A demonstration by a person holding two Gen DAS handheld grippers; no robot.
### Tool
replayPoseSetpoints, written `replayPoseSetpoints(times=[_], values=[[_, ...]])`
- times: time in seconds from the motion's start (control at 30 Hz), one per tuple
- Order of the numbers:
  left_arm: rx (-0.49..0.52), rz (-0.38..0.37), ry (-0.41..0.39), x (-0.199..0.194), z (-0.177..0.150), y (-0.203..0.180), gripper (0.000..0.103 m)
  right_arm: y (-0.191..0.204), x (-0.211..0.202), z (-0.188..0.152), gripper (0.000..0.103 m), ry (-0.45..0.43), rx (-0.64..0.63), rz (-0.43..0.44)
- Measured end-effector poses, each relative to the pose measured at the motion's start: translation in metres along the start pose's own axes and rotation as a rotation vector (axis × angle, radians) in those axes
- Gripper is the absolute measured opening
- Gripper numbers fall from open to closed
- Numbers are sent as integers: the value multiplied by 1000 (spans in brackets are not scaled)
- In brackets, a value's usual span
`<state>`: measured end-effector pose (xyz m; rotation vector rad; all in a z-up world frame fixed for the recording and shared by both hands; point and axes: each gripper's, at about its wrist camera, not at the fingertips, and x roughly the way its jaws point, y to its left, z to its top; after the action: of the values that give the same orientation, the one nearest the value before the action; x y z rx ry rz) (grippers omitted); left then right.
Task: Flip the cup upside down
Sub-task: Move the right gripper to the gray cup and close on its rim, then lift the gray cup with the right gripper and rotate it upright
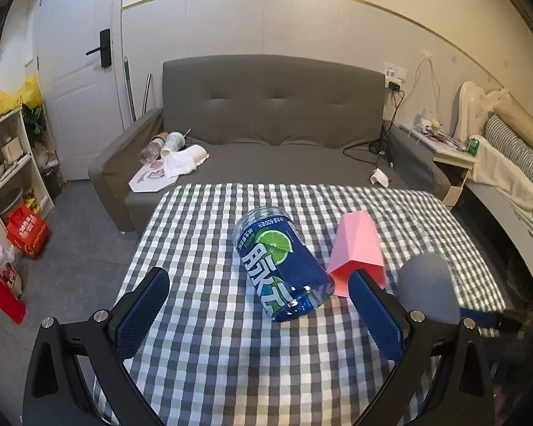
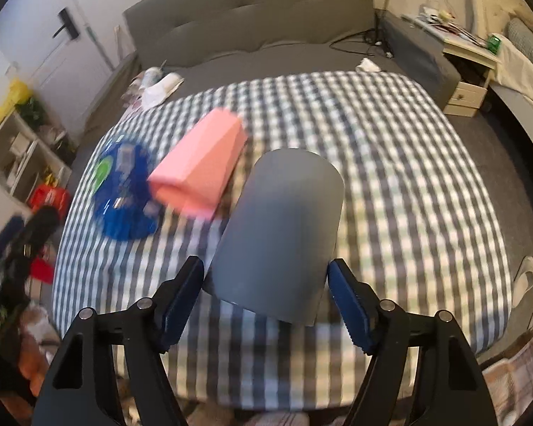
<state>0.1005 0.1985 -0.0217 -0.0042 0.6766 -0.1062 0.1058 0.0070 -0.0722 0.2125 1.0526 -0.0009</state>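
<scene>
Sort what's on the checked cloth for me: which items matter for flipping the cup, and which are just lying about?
Job:
grey cup, sitting between the right gripper pads, closed end up
right gripper, open
left gripper, open

Lying about:
blue bottle, tilted
pink cup
sofa clutter

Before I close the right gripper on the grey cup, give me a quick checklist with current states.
1. Grey cup sits between the right gripper fingers: ok.
2. Right jaws open wide enough: ok.
3. Pads touching the cup wall: cannot tell, view is blurred.
4. Pink cup apart from the grey cup: ok, though close.
5. Left gripper open, holding nothing: ok.
6. Blue cup stable: not ok, tilted on the checked cloth.
</scene>
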Motion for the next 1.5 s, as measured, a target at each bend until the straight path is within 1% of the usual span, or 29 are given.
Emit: replayPoseSetpoints(times=[0.23, 0.4, 0.5, 0.63, 0.67, 0.7, 0.77, 0.87, 0.93, 1.07, 1.1, 1.17, 1.23, 1.37, 1.43, 1.5], values=[[-27, -13, -9, -22, -8, 7, 103, 33, -17, -36, 72, 28, -103, 50], [-30, -5, -4, -35, -12, 7, 103, 41, -25, -57, 72, 36, -131, 63], [-19, 0, 12, -39, -16, 4, 103, 41, -28, -62, 72, 40, -134, 69], [-15, 8, 51, -38, -19, -1, 103, 40, -29, -61, 72, 37, -144, 78], [-16, 6, 62, -37, -19, -3, 103, 40, -28, -60, 73, 40, -150, 81], [-18, 4, 69, -38, -21, -3, 103, 39, -27, -60, 79, 49, -156, 77], [-25, 4, 90, -36, -21, -4, 103, 37, -26, -59, 85, 54, -157, 59], [-42, 14, 101, -37, -22, -2, 103, 32, -33, -60, 86, 39, -155, 76], [-57, 10, 114, -38, -21, 1, 103, 29, -42, -58, 91, 21, -164, 90], [-55, 52, 146, -38, -19, 0, 103, 22, -62, -53, 92, -26, -193, 95], [-47, 55, 156, -37, -18, -3, 103, 17, -67, -51, 92, -36, -201, 81], [-37, 43, 182, -36, -18, -10, 103, 8, -75, -47, 92, -56, -215, 26], [-10, 18, 244, -30, -18, -26, 103, -5, -82, -40, 92, -77, -230, -46], [62, -36, 335, -19, -21, -62, 103, -34, -90, -27, 92, -112, -237, -162], [98, -63, 376, -13, -21, -82, 103, -52, -93, -22, 92, -131, -207, -185], [118, -90, 418, -6, -20, -97, 103, -66, -92, -18, 92, -129, -167, -186]])
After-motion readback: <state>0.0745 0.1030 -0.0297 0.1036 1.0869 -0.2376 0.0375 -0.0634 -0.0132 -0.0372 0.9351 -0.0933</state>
